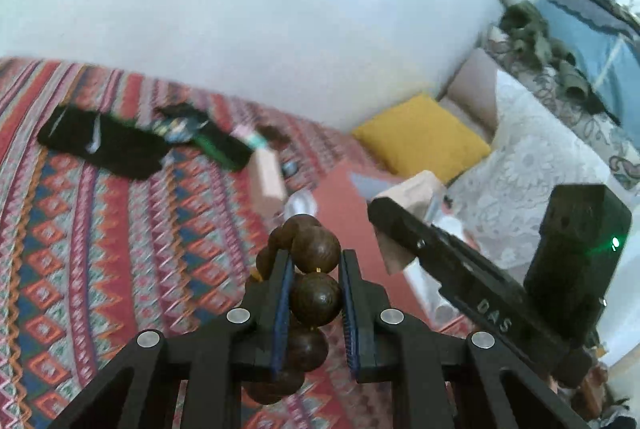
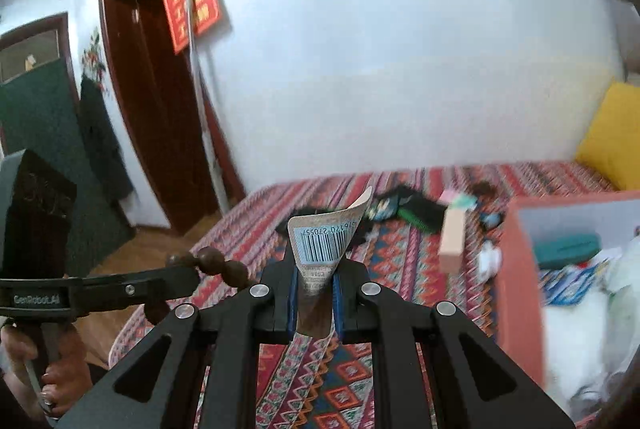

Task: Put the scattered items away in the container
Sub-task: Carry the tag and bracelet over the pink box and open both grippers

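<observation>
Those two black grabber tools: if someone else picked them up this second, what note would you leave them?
Left gripper: shut on the wooden bead string.
Right gripper: shut on a barcoded packet.
Orange box: to the right on the patterned bedspread, already holding several items.
Left to do: drop both held things in, then fetch the black cloth, pink block and small bits beside them.

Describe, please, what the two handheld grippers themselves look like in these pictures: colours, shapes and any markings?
Both are matte black plastic. The left gripper and right gripper each have angular linkage arms with silver round pivot pins and blue ribbed pads lining the fingers. Seen side-on, the right one carries white "DAS" lettering and a boxy rear module with a green light; the left one reads "GenRobot.AI".
</observation>
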Tool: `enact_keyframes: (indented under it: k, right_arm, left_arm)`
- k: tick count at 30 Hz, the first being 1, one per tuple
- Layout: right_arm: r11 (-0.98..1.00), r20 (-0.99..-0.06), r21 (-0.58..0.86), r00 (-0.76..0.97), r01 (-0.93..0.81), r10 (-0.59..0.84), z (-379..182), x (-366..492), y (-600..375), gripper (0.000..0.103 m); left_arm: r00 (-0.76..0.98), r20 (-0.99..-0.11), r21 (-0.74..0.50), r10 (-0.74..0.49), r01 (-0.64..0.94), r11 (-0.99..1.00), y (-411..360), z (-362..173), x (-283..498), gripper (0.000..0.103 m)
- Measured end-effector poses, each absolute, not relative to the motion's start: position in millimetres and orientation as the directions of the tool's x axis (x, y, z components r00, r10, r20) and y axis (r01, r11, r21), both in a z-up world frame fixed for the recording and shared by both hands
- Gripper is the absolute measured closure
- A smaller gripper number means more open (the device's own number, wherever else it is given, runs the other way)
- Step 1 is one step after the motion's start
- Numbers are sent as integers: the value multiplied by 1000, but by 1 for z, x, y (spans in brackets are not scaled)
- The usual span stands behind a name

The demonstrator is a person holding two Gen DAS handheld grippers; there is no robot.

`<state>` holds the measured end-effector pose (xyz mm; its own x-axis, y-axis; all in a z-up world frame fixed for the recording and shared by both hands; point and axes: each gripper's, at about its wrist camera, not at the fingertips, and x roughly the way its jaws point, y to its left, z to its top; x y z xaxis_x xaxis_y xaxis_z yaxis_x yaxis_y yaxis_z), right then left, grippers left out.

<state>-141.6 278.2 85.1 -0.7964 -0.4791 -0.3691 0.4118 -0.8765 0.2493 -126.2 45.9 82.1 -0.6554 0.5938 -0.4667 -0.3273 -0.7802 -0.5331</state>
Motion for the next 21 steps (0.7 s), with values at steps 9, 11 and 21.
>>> enact_keyframes:
  k: [9, 11, 21]
  right_arm:
    - [-950, -202, 237, -947, 201, -251, 150, -96, 375, 89]
    - [-956, -172, 248, -964, 155, -201, 163, -92, 397, 89]
    - [-963, -242, 231, -967, -137, 80, 145, -109, 486, 89]
  left_arm:
    - [-624, -435, -514, 649, -419, -748, 117, 134, -145, 87]
    - [-610, -441, -503, 659, -440, -744, 136, 142, -153, 87]
    - [-504, -515, -417, 693, -559, -716, 254, 148, -203, 87]
